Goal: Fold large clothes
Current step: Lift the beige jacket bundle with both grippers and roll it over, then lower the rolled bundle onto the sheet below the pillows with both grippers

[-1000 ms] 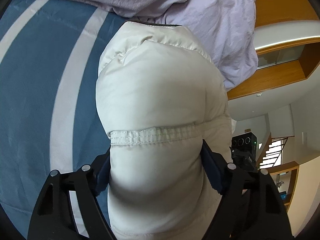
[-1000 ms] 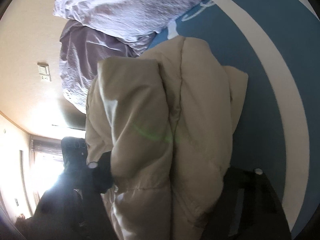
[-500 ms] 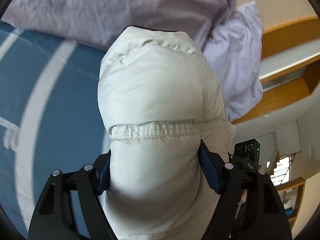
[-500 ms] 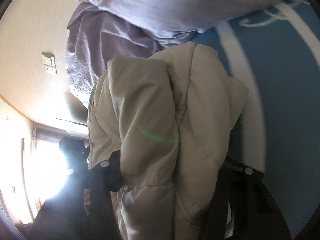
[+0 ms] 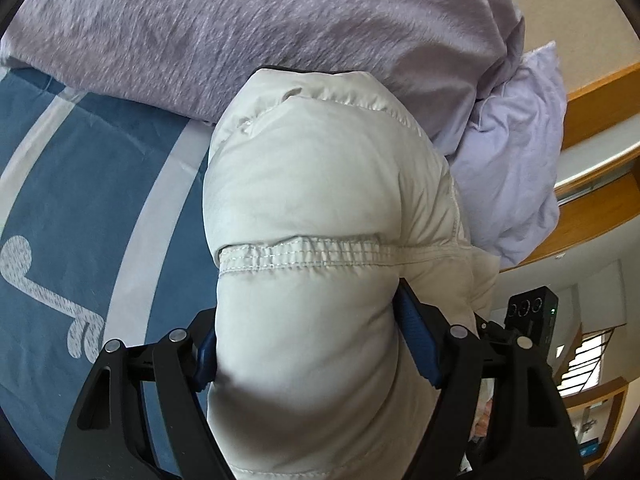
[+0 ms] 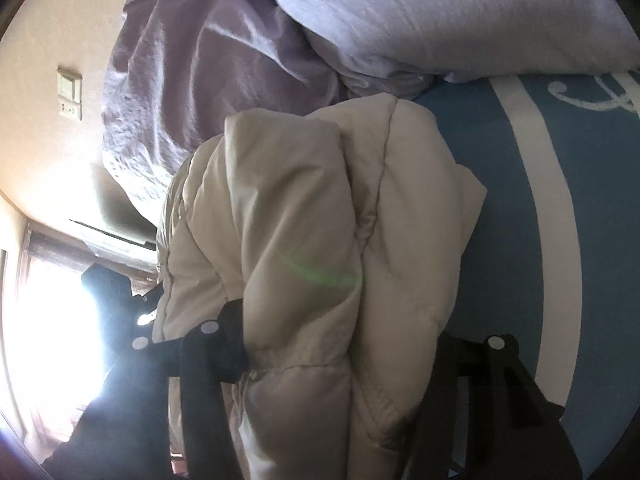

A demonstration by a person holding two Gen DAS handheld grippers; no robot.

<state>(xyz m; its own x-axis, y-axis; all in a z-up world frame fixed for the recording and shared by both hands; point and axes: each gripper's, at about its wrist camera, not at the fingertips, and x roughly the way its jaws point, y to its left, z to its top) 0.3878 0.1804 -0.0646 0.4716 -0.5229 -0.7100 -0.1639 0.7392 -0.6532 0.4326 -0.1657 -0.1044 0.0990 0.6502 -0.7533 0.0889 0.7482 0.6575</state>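
— Across the lower and left part of your left wrist view, what lies under everything?

— You have the blue bed cover with broad white stripes and a white curled motif (image 5: 80,200) there; in your right wrist view it fills the right side (image 6: 600,240). Above it, along the top of both frames, sits the crumpled lilac-grey duvet (image 5: 280,20), with a paler lilac pillow-like bundle (image 5: 520,160) at the right of the left view.

— And the garment?

— Your cream-white padded puffer jacket (image 5: 320,200) fills the centre of the left view, bunched into a rounded bulge with an elasticated stitched hem band (image 5: 304,254) running across its middle. In the right view the same jacket (image 6: 320,240) hangs in thick folds from centre to bottom, its top edge against the duvet.

— What is your left gripper doing?

— Your left gripper (image 5: 308,344) stands wide, and its blue pads (image 5: 416,344) press into the jacket from both sides, so it grips the bundle just below the hem band.

— The right one?

— Your right gripper (image 6: 340,344) is clamped on a thick fold of the jacket; the left black finger (image 6: 224,340) digs into the fabric, the other finger is mostly covered by cloth.

— Anything smaller?

— A black camera unit with a green light (image 5: 532,312) shows at lower right of the left view, and a beige wall switch plate (image 6: 70,92) at upper left of the right view.
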